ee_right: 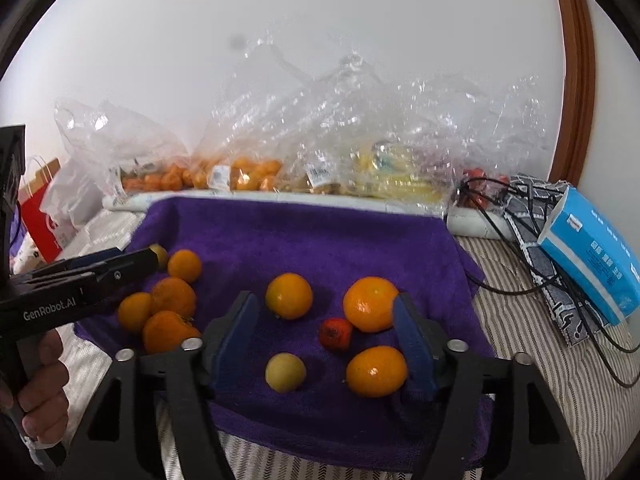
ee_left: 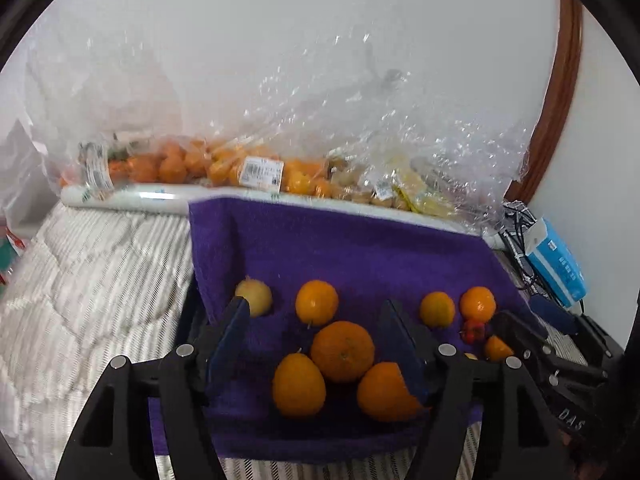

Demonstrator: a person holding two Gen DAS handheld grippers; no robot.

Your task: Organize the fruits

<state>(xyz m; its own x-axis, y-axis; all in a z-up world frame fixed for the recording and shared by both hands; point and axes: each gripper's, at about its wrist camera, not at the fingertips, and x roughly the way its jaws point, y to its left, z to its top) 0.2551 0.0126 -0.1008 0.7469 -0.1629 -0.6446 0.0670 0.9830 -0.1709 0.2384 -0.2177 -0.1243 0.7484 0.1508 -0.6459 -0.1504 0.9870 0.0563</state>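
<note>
A purple towel (ee_left: 340,248) (ee_right: 304,236) on the bed holds loose fruit. In the left wrist view my left gripper (ee_left: 316,312) is open and empty above a cluster of three oranges (ee_left: 342,350), with a yellow fruit (ee_left: 256,296) by its left fingertip. In the right wrist view my right gripper (ee_right: 324,308) is open and empty over a small red fruit (ee_right: 335,333), a yellow fruit (ee_right: 285,372) and several oranges (ee_right: 370,304). The left gripper shows at the left of that view (ee_right: 152,258), over the orange cluster (ee_right: 172,296).
Clear plastic bags of oranges (ee_left: 192,164) and yellow fruit (ee_right: 384,176) lie along the wall behind the towel. A blue tissue pack (ee_right: 592,256) and black cables (ee_right: 520,240) lie at the right. A red-and-white paper bag (ee_right: 40,208) stands at the left.
</note>
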